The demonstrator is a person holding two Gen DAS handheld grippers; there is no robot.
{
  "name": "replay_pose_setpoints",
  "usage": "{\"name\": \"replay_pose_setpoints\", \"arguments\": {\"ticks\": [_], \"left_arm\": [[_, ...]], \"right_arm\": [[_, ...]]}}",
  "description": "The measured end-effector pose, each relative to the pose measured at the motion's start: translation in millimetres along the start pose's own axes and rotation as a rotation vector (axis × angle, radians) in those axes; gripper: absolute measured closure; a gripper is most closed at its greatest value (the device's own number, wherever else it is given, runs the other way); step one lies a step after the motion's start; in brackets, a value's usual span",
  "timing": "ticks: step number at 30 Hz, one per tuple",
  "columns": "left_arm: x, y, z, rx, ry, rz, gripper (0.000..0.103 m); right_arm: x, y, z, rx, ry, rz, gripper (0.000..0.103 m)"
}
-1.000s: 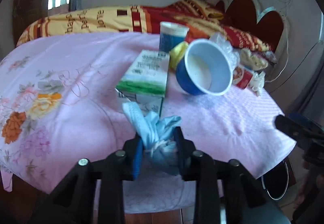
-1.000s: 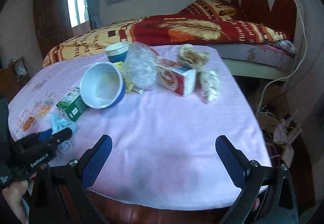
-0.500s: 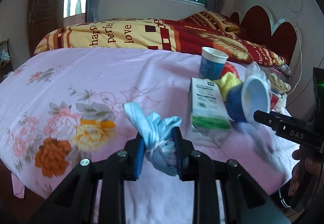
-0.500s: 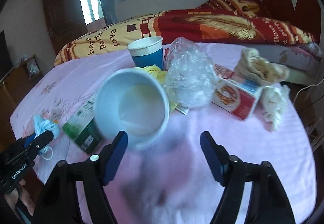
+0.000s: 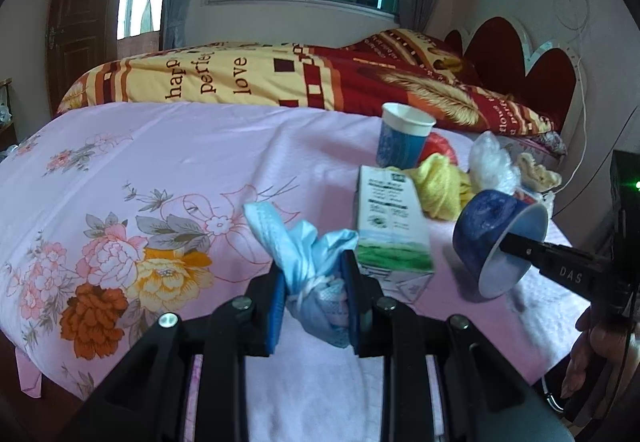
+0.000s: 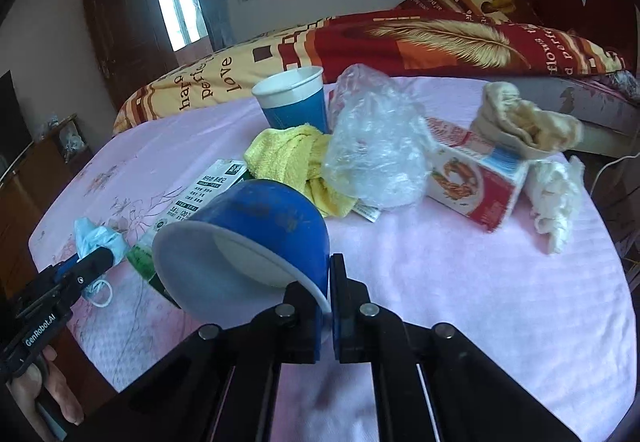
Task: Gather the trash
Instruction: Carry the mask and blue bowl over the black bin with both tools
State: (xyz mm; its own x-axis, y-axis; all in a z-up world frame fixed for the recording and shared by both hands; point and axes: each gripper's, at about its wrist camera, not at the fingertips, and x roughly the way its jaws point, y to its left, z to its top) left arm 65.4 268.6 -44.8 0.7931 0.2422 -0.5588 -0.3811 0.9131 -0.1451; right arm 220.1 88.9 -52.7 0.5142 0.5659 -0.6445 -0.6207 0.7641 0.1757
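The left gripper (image 5: pixel 314 296) was clamped on a crumpled blue mask (image 5: pixel 308 262) above the pink tablecloth (image 5: pixel 160 170). The right gripper (image 6: pixel 329 306) was closed on the rim of a tilted blue bowl (image 6: pixel 256 238), beside the green carton (image 5: pixel 390 226).

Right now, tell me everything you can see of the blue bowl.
The blue bowl is round, deep blue outside and white inside, with a thin white rim; it looks like paper or thin plastic. It appears empty and is tipped on its side. The right gripper is shut on its rim, one finger inside, one outside. It sits at the near edge of the pink cloth, in front of the green carton and yellow towel; contact with them is unclear.
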Motion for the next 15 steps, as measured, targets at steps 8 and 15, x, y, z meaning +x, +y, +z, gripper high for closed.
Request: {"name": "replay_pose_setpoints", "arguments": {"ticks": [8,15], "left_arm": [[-17.2,-29.3,2.9,0.036,-0.030,-0.041,0.076],[-27.9,-58.4,3.8,0.066,-0.046,-0.100,0.076]], "right_arm": [[-41.3,-20.8,-2.1,0.023,-0.046,-0.039,0.099],[-74.1,-44.1,-8.7,0.046,-0.070,-0.081,0.099]]}}
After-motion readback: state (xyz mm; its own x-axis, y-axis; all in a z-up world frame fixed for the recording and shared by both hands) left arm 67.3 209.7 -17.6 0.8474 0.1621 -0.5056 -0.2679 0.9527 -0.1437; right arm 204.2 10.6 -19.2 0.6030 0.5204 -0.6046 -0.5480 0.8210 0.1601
